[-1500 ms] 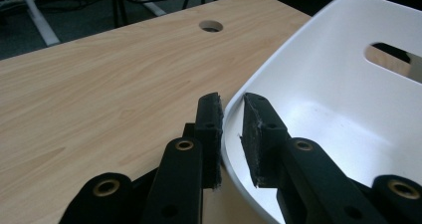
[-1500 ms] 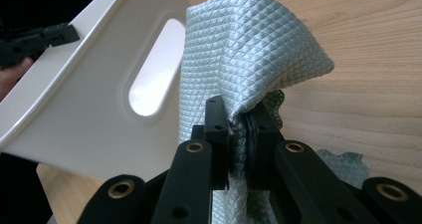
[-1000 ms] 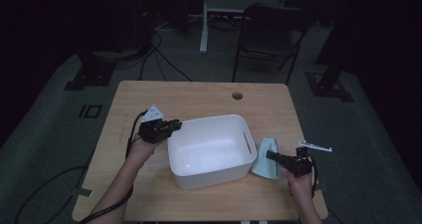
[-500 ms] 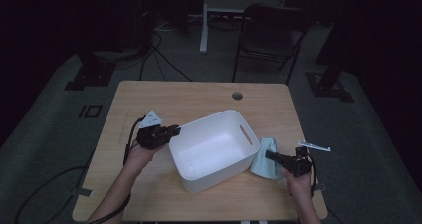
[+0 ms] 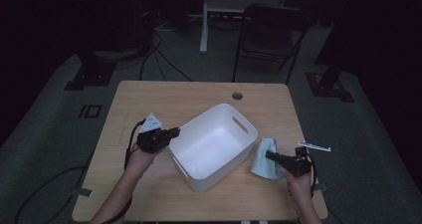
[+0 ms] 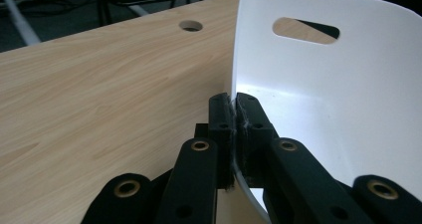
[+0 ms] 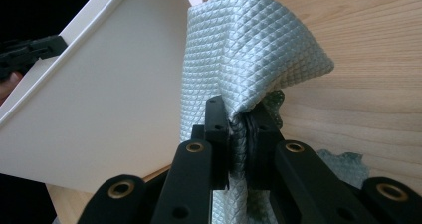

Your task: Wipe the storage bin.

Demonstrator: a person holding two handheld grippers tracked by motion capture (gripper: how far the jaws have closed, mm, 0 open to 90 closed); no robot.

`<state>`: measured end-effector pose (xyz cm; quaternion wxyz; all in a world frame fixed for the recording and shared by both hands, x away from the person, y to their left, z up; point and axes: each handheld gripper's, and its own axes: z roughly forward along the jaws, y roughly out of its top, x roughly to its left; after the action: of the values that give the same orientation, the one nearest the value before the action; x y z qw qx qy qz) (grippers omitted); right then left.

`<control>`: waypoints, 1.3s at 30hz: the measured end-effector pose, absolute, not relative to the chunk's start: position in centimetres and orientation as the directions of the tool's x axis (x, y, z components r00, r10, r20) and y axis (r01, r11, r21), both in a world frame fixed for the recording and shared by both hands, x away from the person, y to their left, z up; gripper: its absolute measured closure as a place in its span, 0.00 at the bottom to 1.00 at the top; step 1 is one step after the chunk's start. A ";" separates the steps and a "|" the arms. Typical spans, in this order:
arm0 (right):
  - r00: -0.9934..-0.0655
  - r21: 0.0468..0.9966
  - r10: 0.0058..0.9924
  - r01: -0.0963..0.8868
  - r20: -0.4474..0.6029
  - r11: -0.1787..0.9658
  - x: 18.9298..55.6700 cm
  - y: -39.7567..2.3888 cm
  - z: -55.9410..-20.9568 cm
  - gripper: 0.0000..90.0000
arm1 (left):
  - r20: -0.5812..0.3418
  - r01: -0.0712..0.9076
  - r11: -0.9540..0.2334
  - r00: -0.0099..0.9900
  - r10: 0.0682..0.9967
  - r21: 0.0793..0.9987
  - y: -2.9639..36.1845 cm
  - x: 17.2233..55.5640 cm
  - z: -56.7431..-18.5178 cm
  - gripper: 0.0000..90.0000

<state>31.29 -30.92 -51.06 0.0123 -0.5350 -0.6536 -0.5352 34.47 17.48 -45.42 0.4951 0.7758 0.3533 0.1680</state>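
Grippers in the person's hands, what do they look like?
Both are black. The left gripper and the right gripper each have two flat black jaws on chunky black links with small brass-coloured rivets. The left one carries a pale grey three-cornered plate on top, and a black cable trails from it. The forearms look bare, with no sleeves.

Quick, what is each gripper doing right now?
Left gripper: closed on the white plastic bin's rim.
Right gripper: closed on the pale blue quilted cloth.
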 end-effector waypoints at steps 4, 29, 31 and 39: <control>-0.434 0.689 0.684 0.711 0.586 -0.138 31.3 -30.6 -51.0 0.92 | -0.104 0.390 -0.252 0.694 0.712 0.886 17.6 34.5 -45.5 0.94; -0.471 0.699 0.663 0.706 0.581 -0.112 31.1 -29.6 -50.3 0.92 | -0.091 0.403 -0.225 0.629 0.772 0.887 17.4 32.2 -46.0 0.97; -0.481 0.706 0.657 0.699 0.580 -0.111 31.0 -29.6 -49.8 0.92 | -0.092 0.404 -0.224 0.630 0.771 0.887 17.4 32.2 -46.0 0.97; -0.560 0.759 0.598 0.638 0.573 -0.130 31.4 -29.0 -46.4 0.92 | -0.092 0.406 -0.226 0.630 0.771 0.886 17.4 32.1 -46.0 0.97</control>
<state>31.37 -29.04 -46.40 0.0173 -0.4687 -0.6595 -0.5875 32.11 17.37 -45.98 0.4869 0.7603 0.3869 0.1876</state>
